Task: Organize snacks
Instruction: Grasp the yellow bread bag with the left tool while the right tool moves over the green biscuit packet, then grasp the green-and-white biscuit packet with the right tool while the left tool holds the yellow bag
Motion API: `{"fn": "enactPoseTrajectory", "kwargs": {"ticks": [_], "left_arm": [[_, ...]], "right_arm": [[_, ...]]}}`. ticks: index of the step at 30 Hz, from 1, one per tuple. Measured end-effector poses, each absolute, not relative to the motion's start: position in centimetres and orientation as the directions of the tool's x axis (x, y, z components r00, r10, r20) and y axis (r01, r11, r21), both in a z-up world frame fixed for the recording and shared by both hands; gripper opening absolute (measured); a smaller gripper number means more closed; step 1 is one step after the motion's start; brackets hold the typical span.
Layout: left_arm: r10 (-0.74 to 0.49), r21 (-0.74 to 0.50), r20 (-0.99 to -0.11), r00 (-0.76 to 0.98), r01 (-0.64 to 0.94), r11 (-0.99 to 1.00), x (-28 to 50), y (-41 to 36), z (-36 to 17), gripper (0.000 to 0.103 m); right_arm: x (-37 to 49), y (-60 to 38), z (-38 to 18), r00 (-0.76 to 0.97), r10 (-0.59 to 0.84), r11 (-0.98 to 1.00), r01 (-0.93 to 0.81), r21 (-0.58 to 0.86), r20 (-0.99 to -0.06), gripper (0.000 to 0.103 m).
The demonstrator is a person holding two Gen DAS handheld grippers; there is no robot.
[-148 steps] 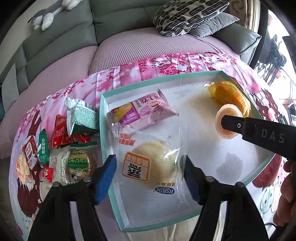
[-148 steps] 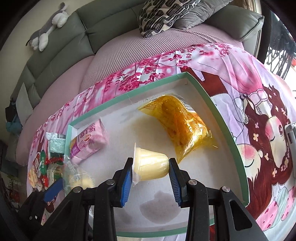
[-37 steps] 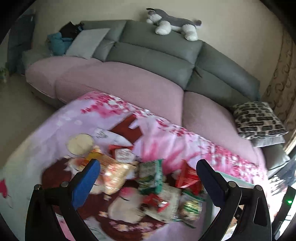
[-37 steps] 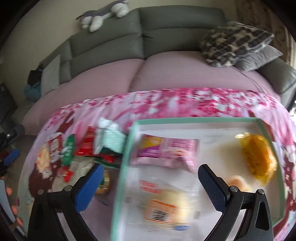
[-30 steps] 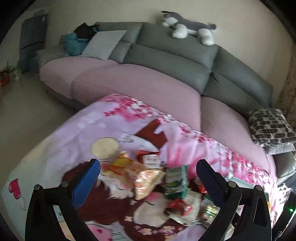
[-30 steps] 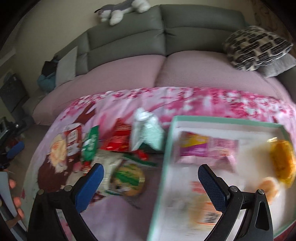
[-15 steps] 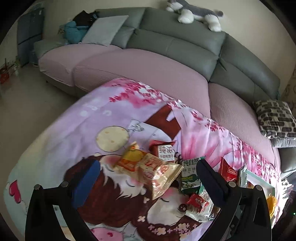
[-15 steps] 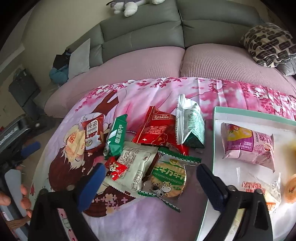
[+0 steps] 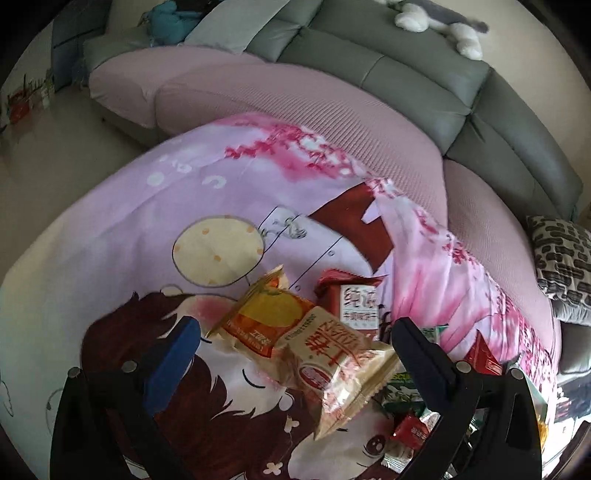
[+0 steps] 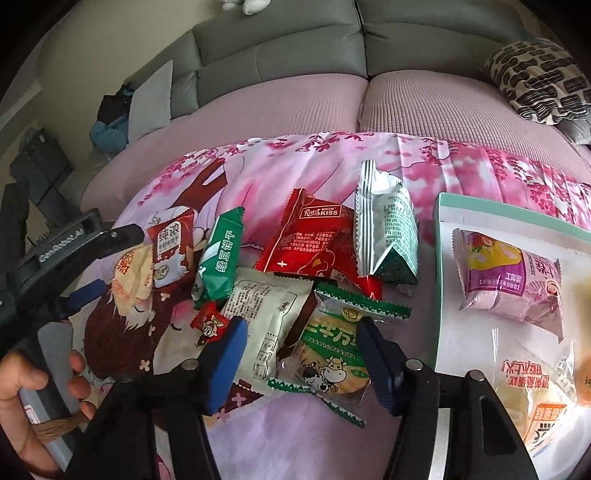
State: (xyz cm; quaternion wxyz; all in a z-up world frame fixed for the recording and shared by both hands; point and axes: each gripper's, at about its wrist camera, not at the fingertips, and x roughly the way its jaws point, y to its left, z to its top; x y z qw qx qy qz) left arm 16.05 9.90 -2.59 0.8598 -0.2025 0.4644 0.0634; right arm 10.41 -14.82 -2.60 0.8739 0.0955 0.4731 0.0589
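Ahead of the right gripper [image 10: 299, 354] roughly nine foil and plastic snack packets [image 10: 310, 236] lie loose on the pink printed cloth [image 10: 295, 155]. To its right, one mint-rimmed white tray [image 10: 443, 258] holds three wrapped snacks [image 10: 506, 277]. One patterned black-and-white cushion [image 10: 539, 81] sits beyond.

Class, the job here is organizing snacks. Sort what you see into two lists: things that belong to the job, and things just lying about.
Belongs to the job:
- round cow-print biscuit pack, between the closing right gripper jaws
- cream snack packet, in front of the open left gripper
- red packet
- green-rimmed tray

Just lying about:
- patterned cushion
- plush toy
- grey sofa
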Motion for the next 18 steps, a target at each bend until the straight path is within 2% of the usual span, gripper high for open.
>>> {"fn": "enactPoseTrajectory", "kwargs": {"ticks": [3,5,7,10,14,18], "left_arm": [[-0.093,-0.302,-0.846,0.525,-0.328,0.895,16.2,10.2,-3.6,0.098],[-0.095,-0.297,-0.864,0.494,-0.347,0.890,16.1,10.4,-4.3,0.079],[-0.087,-0.288,-0.871,0.484,-0.359,0.888,15.8,10.6,-4.4,0.073],[-0.096,-0.294,-0.876,0.473,-0.364,0.884,15.4,10.7,-4.3,0.059],[-0.118,-0.297,-0.885,0.451,-0.349,0.889,14.7,10.3,-4.4,0.051],[-0.135,-0.289,-0.892,0.431,-0.316,0.903,14.0,9.6,-4.3,0.049]], "right_arm": [[10.4,-14.7,-2.6,0.541,0.196,0.976,-0.023,0.219,-0.818,0.061],[10.4,-14.5,-2.6,0.538,0.194,0.977,-0.028,0.213,-0.820,0.061],[10.4,-14.3,-2.6,0.534,0.193,0.978,-0.036,0.206,-0.823,0.061],[10.2,-14.2,-2.6,0.529,0.189,0.979,-0.037,0.200,-0.827,0.059],[10.1,-14.3,-2.6,0.528,0.165,0.984,-0.027,0.178,-0.833,0.057],[10.2,-14.7,-2.8,0.526,0.135,0.988,-0.007,0.154,-0.840,0.056]]}}
